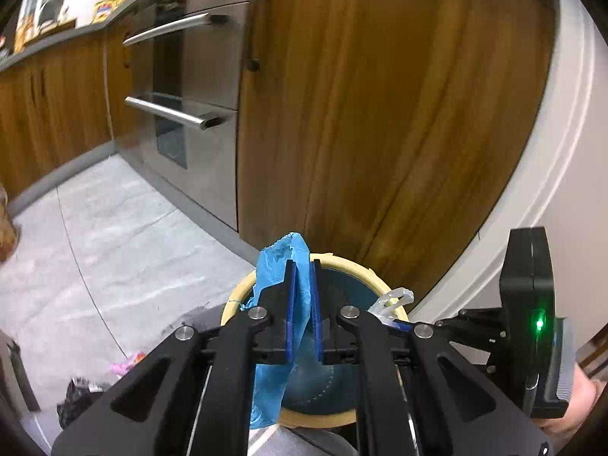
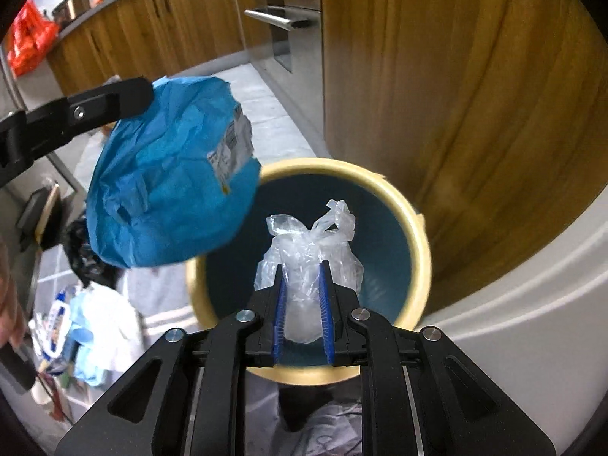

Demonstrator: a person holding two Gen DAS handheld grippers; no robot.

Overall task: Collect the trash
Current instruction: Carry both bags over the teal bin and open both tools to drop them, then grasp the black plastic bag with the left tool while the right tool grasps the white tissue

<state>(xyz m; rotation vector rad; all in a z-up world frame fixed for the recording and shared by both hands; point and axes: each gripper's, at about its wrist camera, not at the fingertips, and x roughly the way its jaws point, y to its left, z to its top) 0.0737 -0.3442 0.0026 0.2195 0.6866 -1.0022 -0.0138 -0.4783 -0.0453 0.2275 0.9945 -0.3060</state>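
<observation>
Over the bin (image 2: pixel 420 250), right gripper (image 2: pixel 302 269) pinches a clear plastic bag (image 2: pixel 309 243); left gripper (image 1: pixel 303 266) clamps a blue mailer bag (image 2: pixel 167 174); both look light, floppy, slippery, so grab bunched folds.

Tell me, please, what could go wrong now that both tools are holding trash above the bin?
1. The blue mailer bag in the left tool hangs mostly beyond the bin rim; released here, it may land on the floor.
2. The clear plastic bag in the right tool is light and crinkled; it might cling to the pads rather than drop.
3. The two tools are close together, so they could bump.
</observation>
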